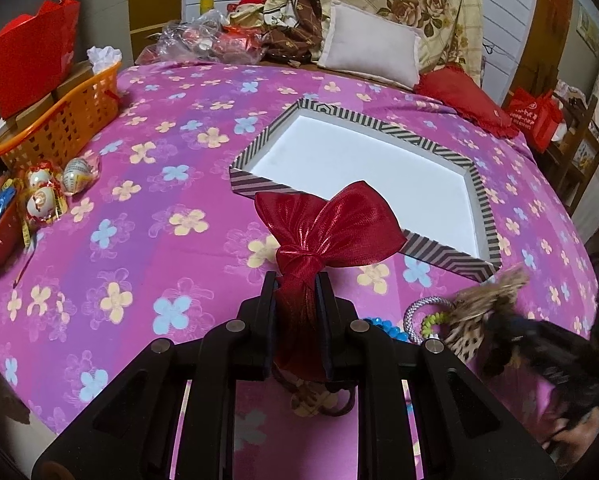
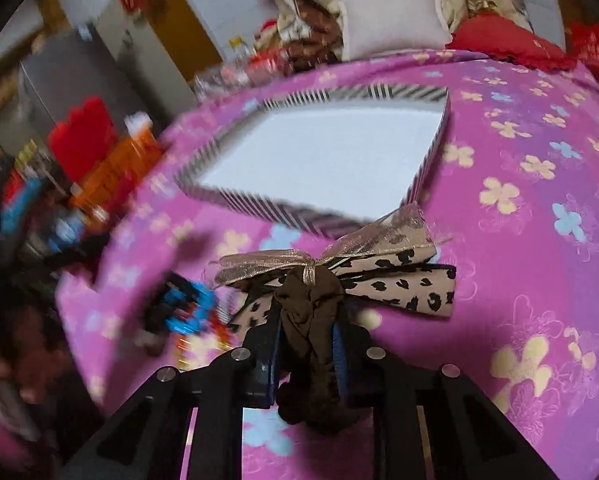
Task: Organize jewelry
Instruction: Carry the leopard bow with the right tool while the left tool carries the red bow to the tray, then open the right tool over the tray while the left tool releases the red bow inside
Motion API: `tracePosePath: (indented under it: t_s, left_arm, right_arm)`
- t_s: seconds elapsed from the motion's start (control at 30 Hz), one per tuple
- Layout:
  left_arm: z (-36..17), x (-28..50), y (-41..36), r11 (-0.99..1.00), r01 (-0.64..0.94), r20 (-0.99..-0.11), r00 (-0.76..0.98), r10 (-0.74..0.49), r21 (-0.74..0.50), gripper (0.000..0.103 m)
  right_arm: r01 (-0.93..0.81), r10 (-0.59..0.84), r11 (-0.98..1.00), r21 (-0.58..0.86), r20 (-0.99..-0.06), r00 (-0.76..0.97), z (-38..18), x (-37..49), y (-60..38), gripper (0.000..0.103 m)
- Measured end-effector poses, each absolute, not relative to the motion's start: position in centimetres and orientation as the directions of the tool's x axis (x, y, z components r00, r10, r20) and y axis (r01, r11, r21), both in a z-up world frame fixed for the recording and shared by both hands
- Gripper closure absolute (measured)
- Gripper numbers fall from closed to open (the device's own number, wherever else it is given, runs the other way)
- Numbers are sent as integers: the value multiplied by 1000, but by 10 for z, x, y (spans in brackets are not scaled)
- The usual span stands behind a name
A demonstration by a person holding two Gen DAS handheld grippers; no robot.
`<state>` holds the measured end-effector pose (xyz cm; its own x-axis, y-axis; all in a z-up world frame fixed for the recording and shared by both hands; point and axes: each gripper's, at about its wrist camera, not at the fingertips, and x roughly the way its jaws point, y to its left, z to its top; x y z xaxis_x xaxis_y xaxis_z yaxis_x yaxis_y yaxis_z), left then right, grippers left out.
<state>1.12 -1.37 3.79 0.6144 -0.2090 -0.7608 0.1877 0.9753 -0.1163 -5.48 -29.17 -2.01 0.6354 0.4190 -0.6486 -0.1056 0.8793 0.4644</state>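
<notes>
Bows both ride aloft: left gripper (image 1: 297, 284) fingers pinch the red organza bow (image 1: 327, 228), right gripper (image 2: 307, 320) clamps the leopard-print bow (image 2: 383, 280) (soft, light; hold at knots), striped tray (image 1: 451, 162) at twelve o'clock

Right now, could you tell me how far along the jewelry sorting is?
Nothing looks filed yet: the striped box shows only bare white inside. In hand: the left gripper is shut on a red bow, the right gripper on a leopard-print bow. Left over: the blue beads and grey ring on the bedspread.
</notes>
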Motion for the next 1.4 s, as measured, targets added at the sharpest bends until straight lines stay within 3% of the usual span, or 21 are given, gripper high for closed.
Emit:
tracePosePath:
  t_s: [0.3, 0.9, 1.4]
  left_arm:
    - [39, 13, -16, 973, 194, -757, 617, -218, -122, 87]
    - [53, 105, -56, 950, 261, -765, 572, -295, -172, 87]
    - [5, 174, -92, 966, 244, -840, 502, -203, -88, 87]
  right_arm:
    - [-184, 547, 772, 608, -490, 678, 24, -59, -314, 82]
    - [-115, 386, 888, 445, -585, 713, 33, 42, -307, 82]
    - [-8, 279, 932, 361, -705, 652, -21, 97, -304, 82]
